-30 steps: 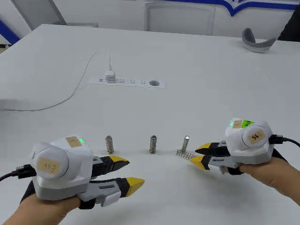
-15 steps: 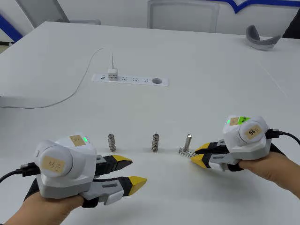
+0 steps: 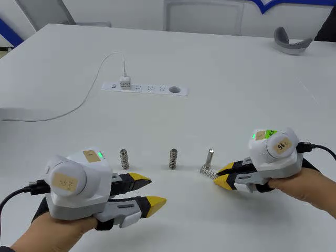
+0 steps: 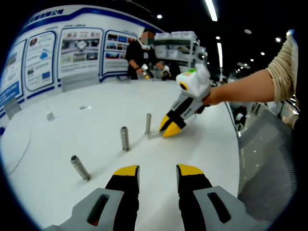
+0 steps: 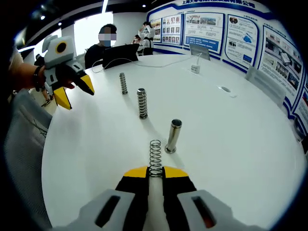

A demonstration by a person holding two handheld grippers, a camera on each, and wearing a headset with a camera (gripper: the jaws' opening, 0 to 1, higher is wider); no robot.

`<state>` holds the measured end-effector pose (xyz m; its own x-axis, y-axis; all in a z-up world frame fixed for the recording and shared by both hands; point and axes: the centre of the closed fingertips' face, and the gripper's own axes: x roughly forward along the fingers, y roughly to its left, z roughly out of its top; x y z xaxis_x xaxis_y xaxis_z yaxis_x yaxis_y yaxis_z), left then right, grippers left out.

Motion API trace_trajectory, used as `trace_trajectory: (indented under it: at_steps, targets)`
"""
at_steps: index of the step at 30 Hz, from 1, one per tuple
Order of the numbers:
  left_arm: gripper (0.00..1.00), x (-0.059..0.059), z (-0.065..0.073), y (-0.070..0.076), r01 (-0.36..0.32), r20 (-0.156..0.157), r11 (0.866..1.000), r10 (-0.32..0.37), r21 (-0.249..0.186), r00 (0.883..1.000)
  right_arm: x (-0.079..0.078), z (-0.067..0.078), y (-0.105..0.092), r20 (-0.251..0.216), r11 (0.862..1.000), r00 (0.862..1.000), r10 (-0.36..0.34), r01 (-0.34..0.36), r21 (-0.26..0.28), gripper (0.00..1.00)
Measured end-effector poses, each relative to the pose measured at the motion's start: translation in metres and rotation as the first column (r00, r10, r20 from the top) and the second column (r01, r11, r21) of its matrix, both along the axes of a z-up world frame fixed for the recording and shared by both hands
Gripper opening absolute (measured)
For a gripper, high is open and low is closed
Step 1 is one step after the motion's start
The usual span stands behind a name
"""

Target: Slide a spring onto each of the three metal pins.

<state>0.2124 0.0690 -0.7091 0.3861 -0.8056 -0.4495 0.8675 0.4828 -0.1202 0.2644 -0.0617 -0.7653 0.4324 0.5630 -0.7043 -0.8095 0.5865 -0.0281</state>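
Two of the three pins look done: ahead of the right claw point(image 5: 149, 172), the middle pin point(image 5: 142, 102) and the far pin point(image 5: 123, 83) beyond it each wear a spring. The bare pin point(image 5: 173, 134) stands upright just past the claw tips and slightly to their right. The last spring point(image 5: 155, 156) lies on the tabletop point(image 3: 236, 105), reaching from the tips toward that pin's foot. The right claw is narrowed to about the spring's width and appears to pinch its near end. The left claw point(image 4: 158, 171) hangs well apart from the pins, jaws spread and empty. What is left, by my reading: lift this spring, stand it over the bare pin and slide it down.
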Motion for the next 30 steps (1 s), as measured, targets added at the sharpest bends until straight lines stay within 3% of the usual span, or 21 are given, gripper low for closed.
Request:
trace_trajectory:
  at_steps: [11,17,30]
  targets:
    - [0.30,-0.001,-0.006,-0.012,0.046,-0.001,0.999,-0.045,0.022,0.999,-0.021,0.004,0.002,-0.031,0.999,0.998,0.051,-0.051,-0.009,0.11]
    - [0.29,0.000,-0.016,-0.022,0.090,-0.005,0.994,-0.090,0.055,0.996,-0.035,0.007,0.004,-0.046,0.996,0.995,0.087,-0.087,-0.012,0.11]
    - [0.29,0.000,-0.017,-0.040,0.165,0.016,0.983,-0.167,0.085,0.986,-0.054,0.032,0.028,-0.011,0.974,0.975,0.224,-0.224,-0.030,0.11]
